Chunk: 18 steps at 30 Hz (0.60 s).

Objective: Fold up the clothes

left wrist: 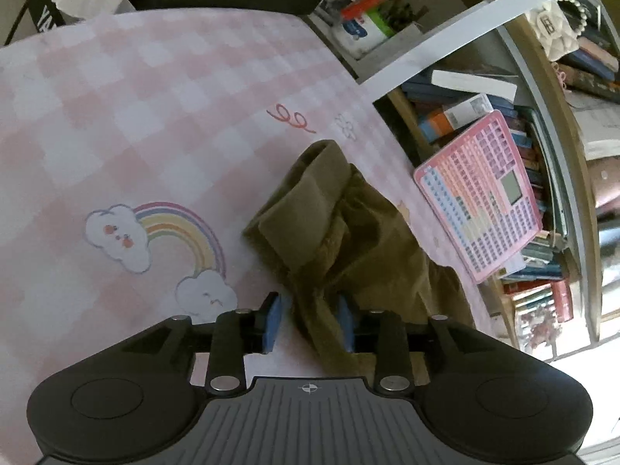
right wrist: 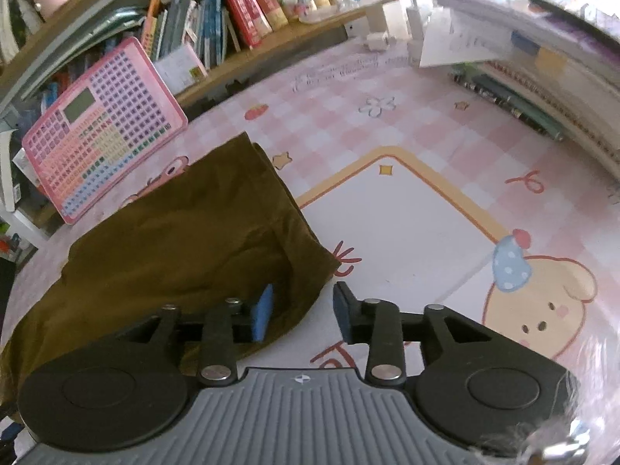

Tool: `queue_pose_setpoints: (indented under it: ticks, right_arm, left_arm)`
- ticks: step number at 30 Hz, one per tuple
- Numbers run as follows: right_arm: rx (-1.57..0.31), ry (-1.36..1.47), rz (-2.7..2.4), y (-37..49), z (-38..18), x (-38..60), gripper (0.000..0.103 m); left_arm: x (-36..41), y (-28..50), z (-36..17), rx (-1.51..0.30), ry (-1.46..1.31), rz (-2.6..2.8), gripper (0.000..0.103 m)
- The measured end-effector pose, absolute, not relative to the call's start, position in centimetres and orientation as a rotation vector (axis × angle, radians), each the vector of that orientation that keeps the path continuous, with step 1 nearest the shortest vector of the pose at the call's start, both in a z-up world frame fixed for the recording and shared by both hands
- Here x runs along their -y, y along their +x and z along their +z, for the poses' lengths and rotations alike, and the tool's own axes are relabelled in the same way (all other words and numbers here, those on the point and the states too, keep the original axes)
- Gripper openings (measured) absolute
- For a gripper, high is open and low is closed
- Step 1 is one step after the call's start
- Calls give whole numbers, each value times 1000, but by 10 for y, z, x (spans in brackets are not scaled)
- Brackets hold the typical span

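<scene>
Four fingers (left wrist: 273,319), one olive garment (right wrist: 186,240).

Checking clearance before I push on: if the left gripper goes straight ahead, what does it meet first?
Most likely the olive-brown garment: its cloth already lies between the open left gripper pads, bunched ahead. Depth is uncertain.

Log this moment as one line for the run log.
task: fold clothes | left gripper: open, olive garment fold between pads | right gripper: open at garment corner | garment on desk mat
</scene>
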State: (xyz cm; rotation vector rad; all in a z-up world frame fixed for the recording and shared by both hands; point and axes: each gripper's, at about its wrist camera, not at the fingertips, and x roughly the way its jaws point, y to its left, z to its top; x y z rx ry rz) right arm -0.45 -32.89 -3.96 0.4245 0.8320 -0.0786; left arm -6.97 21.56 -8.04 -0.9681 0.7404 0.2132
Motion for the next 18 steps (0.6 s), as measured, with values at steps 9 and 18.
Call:
queue_pose_setpoints:
  ticks: [9,18]
  right_arm:
    - [-776,289,25,-43,-24,274,54]
    - [-799,93,200,-77,-27,204,59]
  left_arm:
    - [-196,-91,-69,-751,-867,171,31]
    - [-156,-108,-73,-809,-777,51,31]
